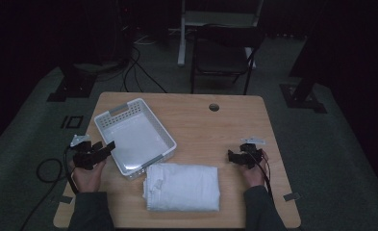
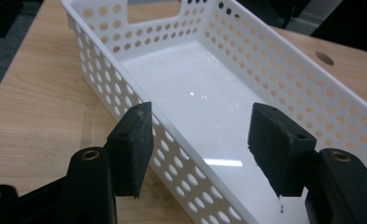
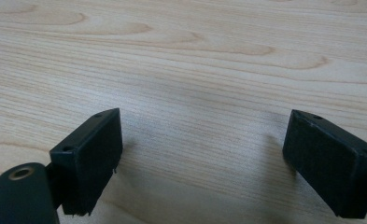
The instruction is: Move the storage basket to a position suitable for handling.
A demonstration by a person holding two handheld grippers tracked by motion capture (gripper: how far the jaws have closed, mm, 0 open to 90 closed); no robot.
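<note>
A white perforated basket (image 1: pixel 157 121) lies at an angle on the left half of the wooden table (image 1: pixel 215 130). A folded white cloth (image 1: pixel 184 186) rests near the front edge, just right of the basket's near corner. My left gripper (image 1: pixel 105 147) is at the basket's near left side. In the left gripper view it (image 2: pixel 202 130) stands open astride the basket's long wall (image 2: pixel 172 154), one jaw outside and one over the floor, neither pressing. My right gripper (image 1: pixel 232 156) hovers right of the cloth, open (image 3: pixel 203 135) over bare wood (image 3: pixel 195 56).
A round cable hole (image 1: pixel 214 107) sits near the table's far edge. A dark chair (image 1: pixel 222 53) stands beyond the table. Cables trail over the floor at the left (image 1: pixel 47 171). The far half of the tabletop is bare wood.
</note>
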